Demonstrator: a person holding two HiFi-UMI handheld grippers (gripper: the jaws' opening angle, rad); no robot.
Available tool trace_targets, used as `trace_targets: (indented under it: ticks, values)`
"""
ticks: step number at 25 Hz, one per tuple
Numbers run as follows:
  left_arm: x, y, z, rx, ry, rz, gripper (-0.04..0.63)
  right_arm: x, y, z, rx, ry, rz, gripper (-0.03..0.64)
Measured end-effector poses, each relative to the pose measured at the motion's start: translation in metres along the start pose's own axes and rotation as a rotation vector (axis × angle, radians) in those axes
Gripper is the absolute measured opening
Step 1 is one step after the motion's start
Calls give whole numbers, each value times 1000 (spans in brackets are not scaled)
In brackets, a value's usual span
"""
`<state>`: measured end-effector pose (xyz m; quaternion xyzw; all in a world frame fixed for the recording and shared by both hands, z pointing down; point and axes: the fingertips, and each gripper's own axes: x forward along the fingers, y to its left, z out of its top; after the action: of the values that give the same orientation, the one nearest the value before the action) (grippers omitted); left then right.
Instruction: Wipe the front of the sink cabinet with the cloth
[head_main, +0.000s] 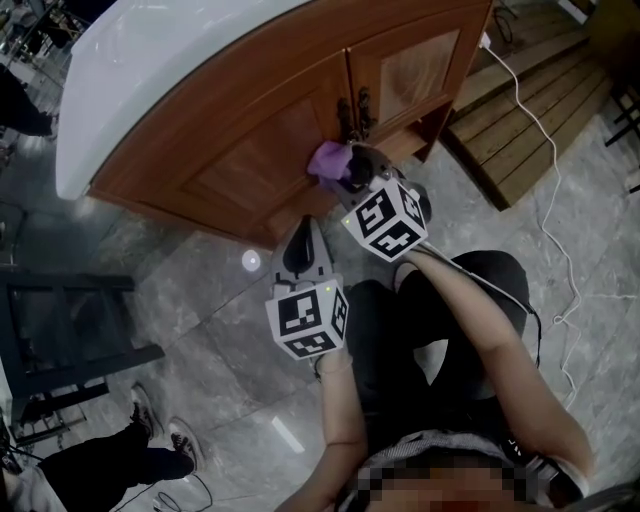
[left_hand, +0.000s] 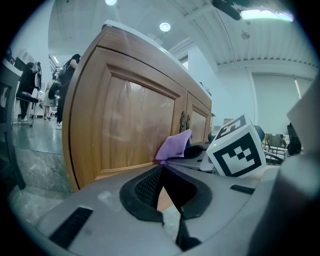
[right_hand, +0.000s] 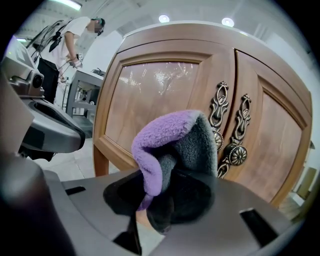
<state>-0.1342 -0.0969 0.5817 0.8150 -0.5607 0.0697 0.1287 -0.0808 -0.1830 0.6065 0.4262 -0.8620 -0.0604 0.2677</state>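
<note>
The left gripper (head_main: 305, 225) and right gripper (head_main: 352, 168) are grey plastic, their tapering jaws lined with black ribbed pads (left_hand: 147, 187). Behind the jaws each carries a white cube (head_main: 307, 318) printed with black square markers. A thin grey cable (head_main: 470, 275) trails back from the right gripper. The person wears black trousers (head_main: 390, 340).

Grey tiled floor (head_main: 200, 300), wooden pallet (head_main: 570, 80), ceiling lights (left_hand: 165, 26)

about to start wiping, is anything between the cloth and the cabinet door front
Nothing visible does. The purple cloth, clamped in the right gripper, faces the bare wooden door panel with no object between. The ornate metal handles sit just beside it, where the two doors meet.
</note>
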Motion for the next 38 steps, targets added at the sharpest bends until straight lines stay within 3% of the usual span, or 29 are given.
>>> trace_targets:
  ticks: [12,20,27,30,34,38]
  values:
    - [-12,-3,8,21,-11,-28,0,2,1,-3,31,39,-24,166]
    - [-32,-1,10,3,-16,-20,0,-40,12,22,86,14,42,166]
    - [-17,-19,33,43,-45,27,0,-97,-27,64,132,-178,24,166]
    - [4,-42,34,95,-28,53,0,-116,-54,62,87,-204,23,166]
    - [25,-74,40,75,-37,84,0,-139,-91,53,66,-249,31,166]
    - [43,-108,70,81,-73,116,0,-145,-127,45,58,-275,57,166]
